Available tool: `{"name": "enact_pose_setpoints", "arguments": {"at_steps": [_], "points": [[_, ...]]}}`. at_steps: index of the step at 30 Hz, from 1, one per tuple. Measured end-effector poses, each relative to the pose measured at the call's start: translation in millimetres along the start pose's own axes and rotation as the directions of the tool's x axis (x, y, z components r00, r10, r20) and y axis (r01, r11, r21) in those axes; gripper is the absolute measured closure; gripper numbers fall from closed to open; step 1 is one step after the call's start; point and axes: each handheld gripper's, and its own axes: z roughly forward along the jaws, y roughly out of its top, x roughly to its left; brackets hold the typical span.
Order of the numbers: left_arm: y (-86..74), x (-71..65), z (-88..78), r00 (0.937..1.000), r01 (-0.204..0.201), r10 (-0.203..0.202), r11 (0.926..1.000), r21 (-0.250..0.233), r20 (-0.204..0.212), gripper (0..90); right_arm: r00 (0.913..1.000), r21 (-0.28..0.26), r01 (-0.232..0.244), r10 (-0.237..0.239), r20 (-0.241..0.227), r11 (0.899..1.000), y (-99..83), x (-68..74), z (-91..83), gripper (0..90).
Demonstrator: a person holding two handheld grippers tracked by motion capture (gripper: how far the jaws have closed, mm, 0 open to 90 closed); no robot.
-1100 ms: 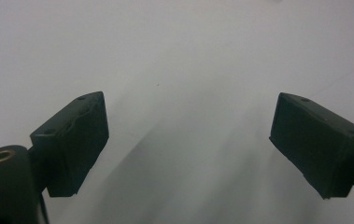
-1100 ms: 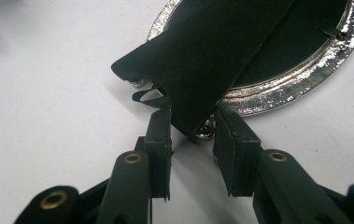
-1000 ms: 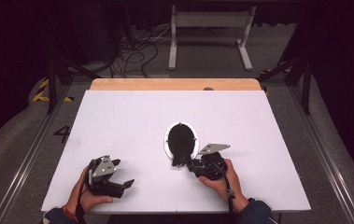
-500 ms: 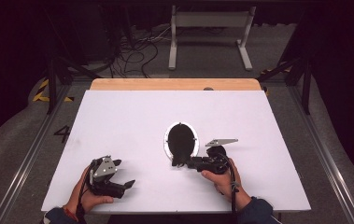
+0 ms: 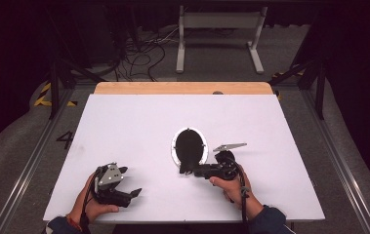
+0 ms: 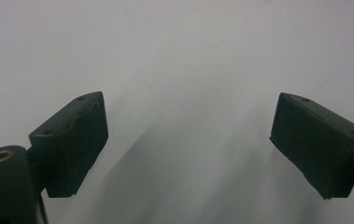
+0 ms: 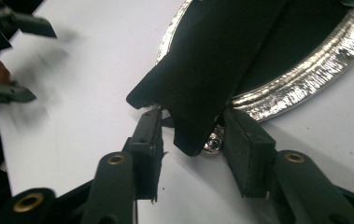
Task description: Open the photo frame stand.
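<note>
Seen from above on a white counter (image 5: 138,122): oval silver-rimmed dish (image 5: 189,145) near the middle, dark inside. Right gripper (image 5: 188,170) at the dish's near edge, its fingers (image 7: 149,140) partly closed around a black handle-like tab (image 7: 198,102) jutting from the rim, pads close to it on both sides. Left gripper (image 5: 133,194) resting near the front left edge, fingers (image 6: 72,140) spread wide over bare surface, holding nothing.

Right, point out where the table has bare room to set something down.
The white table is bare across its far half, between the wooden edge and the silver-rimmed black dish. The right side is bare too. It is crowded near the front, around the left gripper and right gripper.
</note>
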Motion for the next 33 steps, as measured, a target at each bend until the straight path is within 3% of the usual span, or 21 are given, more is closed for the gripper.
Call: {"name": "enact_pose_setpoints", "arguments": {"at_steps": [5, 13, 16, 18, 20, 21, 22, 23, 30, 33], "points": [[0.3, -0.5, 0.7, 1.0000, -0.003, 0.003, 1.0000, 0.005, 0.004, 11.7, 0.9994, 0.009, 0.034, -0.034, 0.002, 0.999, 1.4, 3.0, 1.0, 52.2], [2.3, -0.7, 3.4, 1.0000, 0.007, -0.007, 1.0000, 0.002, 0.006, 11.7, 0.9935, -0.077, -0.069, 0.062, -0.095, 0.995, 2.9, -8.5, 0.1, 59.1], [5.4, -1.3, 4.8, 0.9999, 0.002, -0.002, 1.0000, -0.009, 0.014, 11.5, 0.9818, -0.089, -0.141, 0.128, -0.140, 0.986, 4.3, -10.2, 2.1, 59.5], [7.9, -2.2, 5.5, 0.9999, 0.000, 0.000, 0.9999, -0.014, 0.013, 11.5, 0.9592, -0.093, -0.225, 0.203, -0.197, 0.970, 6.6, -14.3, 3.8, 58.6], [10.5, -2.2, 6.7, 0.9999, -0.001, 0.002, 0.9999, -0.016, 0.017, 11.5, 0.9435, -0.091, -0.267, 0.241, -0.228, 0.959, 8.8, -20.5, 7.2, 56.8], [10.5, -2.2, 6.7, 0.9999, -0.001, 0.002, 0.9999, -0.016, 0.017, 11.5, 0.9435, -0.091, -0.267, 0.241, -0.228, 0.959, 8.8, -20.5, 7.2, 56.8], [12.6, -1.5, 8.8, 0.9998, -0.005, 0.005, 0.9998, -0.019, 0.020, 11.5, 0.9366, -0.089, -0.284, 0.257, -0.238, 0.955, 9.2, -23.2, 8.8, 56.5], [16.2, 0.4, 12.7, 0.9998, -0.004, 0.004, 0.9999, -0.017, 0.020, 11.6, 0.9263, -0.098, -0.316, 0.284, -0.248, 0.944, 10.6, -27.5, 11.0, 57.5], [30.1, 5.5, 23.5, 0.9998, -0.001, 0.002, 0.9992, -0.040, 0.022, 12.7, 0.9084, -0.102, -0.350, 0.310, -0.280, 0.931, 16.4, -32.5, 18.9, 57.1], [37.0, 9.8, 28.7, 0.9997, 0.005, -0.004, 0.9988, -0.048, 0.022, 13.4, 0.9099, -0.100, -0.346, 0.308, -0.278, 0.933, 17.8, -32.2, 20.3, 58.2]]}}
